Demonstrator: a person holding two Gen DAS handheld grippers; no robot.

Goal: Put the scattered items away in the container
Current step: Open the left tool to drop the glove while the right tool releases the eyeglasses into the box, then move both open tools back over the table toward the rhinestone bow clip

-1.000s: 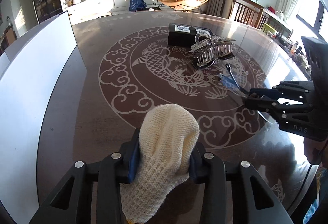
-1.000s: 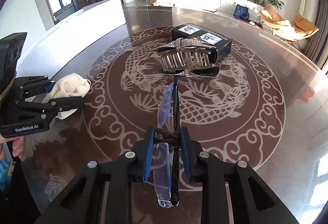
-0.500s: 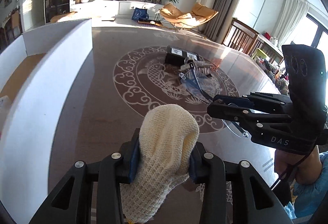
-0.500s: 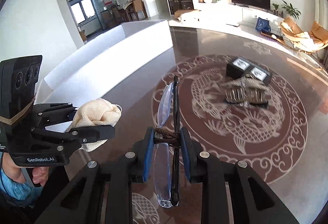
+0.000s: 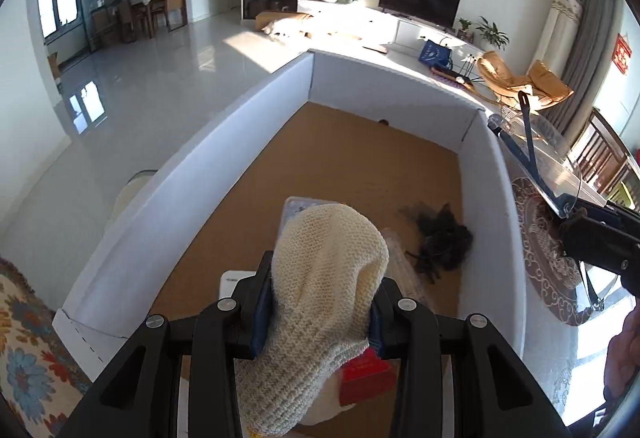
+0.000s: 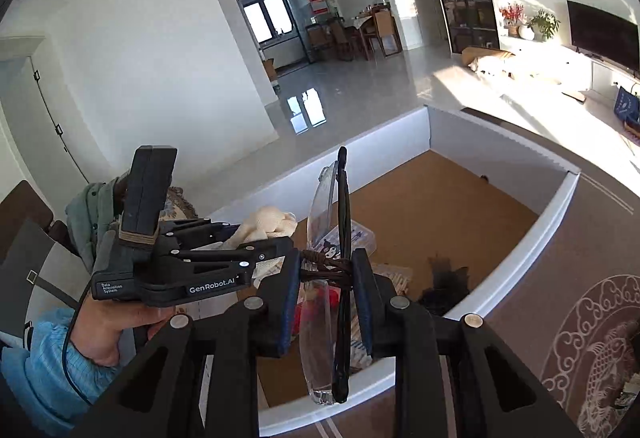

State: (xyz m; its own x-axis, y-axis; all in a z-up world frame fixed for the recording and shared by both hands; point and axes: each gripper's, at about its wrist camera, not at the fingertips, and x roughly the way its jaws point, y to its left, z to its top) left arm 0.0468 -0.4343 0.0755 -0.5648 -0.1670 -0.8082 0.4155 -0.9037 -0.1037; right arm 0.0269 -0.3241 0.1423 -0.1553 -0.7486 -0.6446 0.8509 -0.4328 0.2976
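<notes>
- The left gripper [image 5: 320, 302] is clamped on a cream knitted cloth [image 5: 324, 270]; its blue pads press the cloth from both sides, and the cloth droops below the jaws.
- The cloth hangs above the interior of the white cardboard box [image 5: 200, 173], which has a brown floor.
- The right gripper [image 6: 326, 294] has a pair of folded glasses [image 6: 332, 238] between its pads. The jaws are opening; the brown cord wrapped around the glasses' bridge spans the gap between the pads, and the glasses stand upright in the gap.
- In the right wrist view, the glasses are positioned over the near wall of the box [image 6: 520, 250], with the lens tips below the rim line.
- Items lying inside the box: a dark feathery object [image 5: 440, 238] near the right wall, a clear plastic case [image 6: 360, 234], and a red item [image 5: 364, 374] beneath the cloth.
- The box rests on a brown table [image 6: 560, 278] with a pale ornamental fish pattern.
- A hand [image 6: 108, 330] with a light blue sleeve holds the left gripper.
</notes>
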